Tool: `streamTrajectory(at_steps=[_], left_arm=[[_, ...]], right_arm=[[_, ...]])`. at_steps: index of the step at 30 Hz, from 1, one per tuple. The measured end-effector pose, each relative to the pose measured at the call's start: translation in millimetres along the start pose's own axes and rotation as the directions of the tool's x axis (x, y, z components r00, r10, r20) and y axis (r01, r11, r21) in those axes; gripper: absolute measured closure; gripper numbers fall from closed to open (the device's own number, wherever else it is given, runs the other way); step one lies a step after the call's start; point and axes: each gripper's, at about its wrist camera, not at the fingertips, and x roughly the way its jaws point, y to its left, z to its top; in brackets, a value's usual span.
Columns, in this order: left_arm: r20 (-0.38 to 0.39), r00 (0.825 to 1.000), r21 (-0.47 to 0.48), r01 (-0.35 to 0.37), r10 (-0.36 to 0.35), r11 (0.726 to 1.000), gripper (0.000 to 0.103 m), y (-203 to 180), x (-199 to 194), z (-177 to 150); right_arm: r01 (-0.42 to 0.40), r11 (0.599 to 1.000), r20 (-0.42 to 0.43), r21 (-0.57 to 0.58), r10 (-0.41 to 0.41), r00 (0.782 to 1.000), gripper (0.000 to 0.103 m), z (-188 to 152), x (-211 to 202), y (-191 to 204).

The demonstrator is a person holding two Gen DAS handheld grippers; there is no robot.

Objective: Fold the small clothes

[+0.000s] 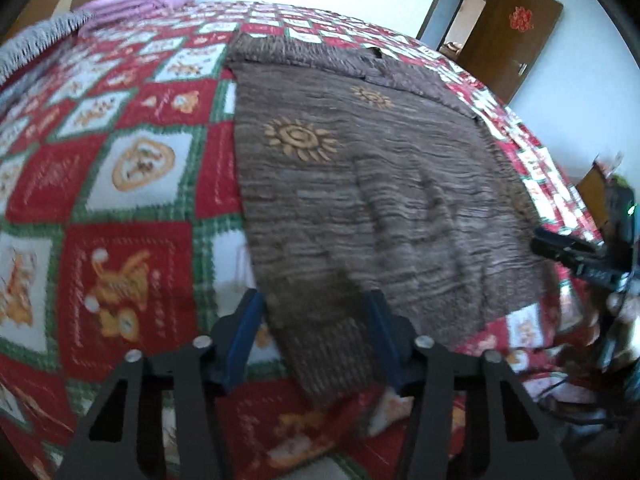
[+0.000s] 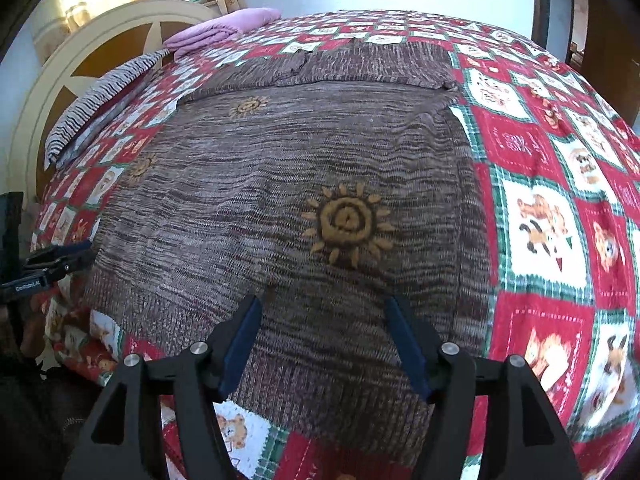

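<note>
1. the brown knit sweater (image 2: 304,184) lies spread flat on the bed's red-and-green patchwork quilt (image 2: 540,216), front up, with its sun motif (image 2: 347,226) near the middle of the body. it looks laid out this way so that the edges can be reached and turned over without dragging the quilt.
2. the collar end of the sweater is on the far side from the tongs, and the hem is the edge nearest them, so both tools come at it from the hem side.
3. the left tongs (image 1: 314,304) stand wide apart, holding nothing. they hover just over a sleeve (image 1: 320,320) that lies folded across the sweater's body and runs off its near edge. my judgement is that they are lined up to take that sleeve end.
4. the right tongs (image 2: 322,306) are also spread wide and empty, poised just above the hem band below the sun motif. whether the tips touch the knit i cannot tell.
5. each tool shows at the side of the other's view, well apart, one at either side of the sweater. that spacing suits lifting a wide edge evenly.
6. beyond the sweater's collar, a folded pink cloth (image 2: 224,28) and a striped pillow (image 2: 100,96) rest by the headboard (image 2: 80,48), clear of the work.
7. folding seems at an early stage: the body is still open.
</note>
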Motion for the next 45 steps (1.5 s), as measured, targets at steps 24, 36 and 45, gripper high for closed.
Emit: streamTrajectory(at_steps=[24, 36, 45], left_arm=[[-0.003, 1.000, -0.059, 0.025, -0.025, 0.998, 0.095, 6.2, -9.9, -12.5], [0.015, 0.999, -0.068, 0.051, -0.050, 0.996, 0.095, 13.8, -5.8, -10.3], [0.032, 0.997, -0.086, 0.079, -0.077, 0.993, 0.095, 19.0, -6.3, -12.5]], right_arm=[[0.019, 0.995, 0.009, 0.097, -0.020, 1.000, 0.036, -24.4, -28.3, -30.0], [-0.032, 0.988, -0.023, 0.151, 0.036, 0.999, 0.043, -56.5, -37.0, -39.6], [0.017, 0.983, -0.027, 0.185, -0.012, 1.000, 0.061, -60.5, -36.1, -51.4]])
